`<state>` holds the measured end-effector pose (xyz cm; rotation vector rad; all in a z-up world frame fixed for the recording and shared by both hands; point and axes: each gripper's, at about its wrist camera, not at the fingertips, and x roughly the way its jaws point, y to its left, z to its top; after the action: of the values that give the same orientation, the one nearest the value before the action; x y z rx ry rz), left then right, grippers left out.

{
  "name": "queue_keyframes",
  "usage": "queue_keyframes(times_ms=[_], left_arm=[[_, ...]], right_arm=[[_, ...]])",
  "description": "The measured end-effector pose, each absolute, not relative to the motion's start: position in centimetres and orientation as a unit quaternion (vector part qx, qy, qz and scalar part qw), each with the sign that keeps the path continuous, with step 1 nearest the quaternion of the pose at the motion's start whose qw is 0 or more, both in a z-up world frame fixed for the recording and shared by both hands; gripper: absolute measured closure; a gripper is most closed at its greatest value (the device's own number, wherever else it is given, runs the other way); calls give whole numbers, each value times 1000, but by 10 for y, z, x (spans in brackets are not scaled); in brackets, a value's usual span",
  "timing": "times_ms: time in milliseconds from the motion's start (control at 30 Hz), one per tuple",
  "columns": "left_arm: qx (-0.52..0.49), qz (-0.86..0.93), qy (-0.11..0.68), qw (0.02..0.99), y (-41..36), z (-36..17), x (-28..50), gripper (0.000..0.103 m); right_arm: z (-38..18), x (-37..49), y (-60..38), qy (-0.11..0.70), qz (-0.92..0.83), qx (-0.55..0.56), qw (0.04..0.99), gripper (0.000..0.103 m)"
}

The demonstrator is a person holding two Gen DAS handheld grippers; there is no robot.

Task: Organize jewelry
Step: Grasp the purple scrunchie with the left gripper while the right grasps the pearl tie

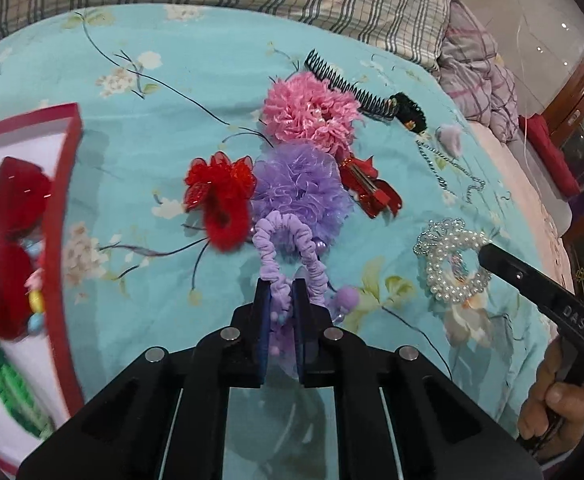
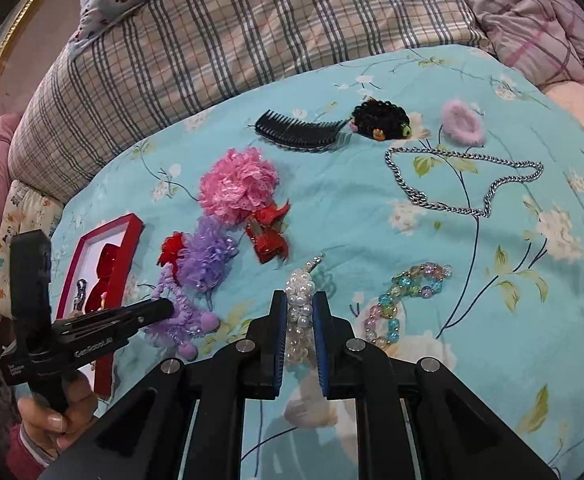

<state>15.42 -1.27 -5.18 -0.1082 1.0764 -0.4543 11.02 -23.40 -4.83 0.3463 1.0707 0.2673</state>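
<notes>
A bed covered with a turquoise floral sheet (image 1: 140,168) holds scattered hair accessories and jewelry. At far left lies a red-rimmed box (image 1: 62,216) with a white lining, already holding red bows and a green knitted piece. To its right sits a red mesh bow scrunchie (image 1: 220,196), touching a lilac tulle scrunchie (image 1: 300,184); a pink ruffled scrunchie (image 1: 308,114) lies just beyond that.

In front of the lilac tulle one, the left gripper (image 1: 280,292) is pinching a lilac ruched scrunchie (image 1: 288,236) with pom-poms, its blue pads pressed against the fabric. A red hair clip (image 1: 368,186) lies just right of the tulle scrunchie. Farther back are a black comb (image 2: 296,130), a black beaded hair tie (image 2: 380,118) and a fluffy lilac hair tie (image 2: 464,122).

The right gripper (image 2: 300,308) is closed on a pearl scrunchie (image 2: 300,300), the beads squeezed between its pads. To its right lie a pastel bead bracelet (image 2: 404,300) and, beyond that, a silver chain (image 2: 464,184). A hand shows at each gripper's handle.
</notes>
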Motion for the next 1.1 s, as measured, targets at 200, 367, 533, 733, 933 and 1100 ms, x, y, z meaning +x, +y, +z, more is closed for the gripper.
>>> queue_keyframes(times_ms=[200,367,533,733,933,1100], left_arm=[[-58,-203,492,845,9,-34,137,95],[-63,-190,482,853,26,-23,128,95],[-76,-176,474,859,47,-14,118,95],[-85,-161,463,868,72,-5,107,95],[-102,-134,459,872,106,-3,101,95],[-114,-114,453,877,134,-1,97,95]], right_arm=[[-37,103,-221,501,139,157,840,91],[-29,97,-206,499,151,151,840,91],[-21,92,-189,498,166,141,840,91],[-13,88,-167,495,185,132,839,91],[-4,87,-137,491,212,122,836,91],[3,88,-111,487,235,115,833,91]])
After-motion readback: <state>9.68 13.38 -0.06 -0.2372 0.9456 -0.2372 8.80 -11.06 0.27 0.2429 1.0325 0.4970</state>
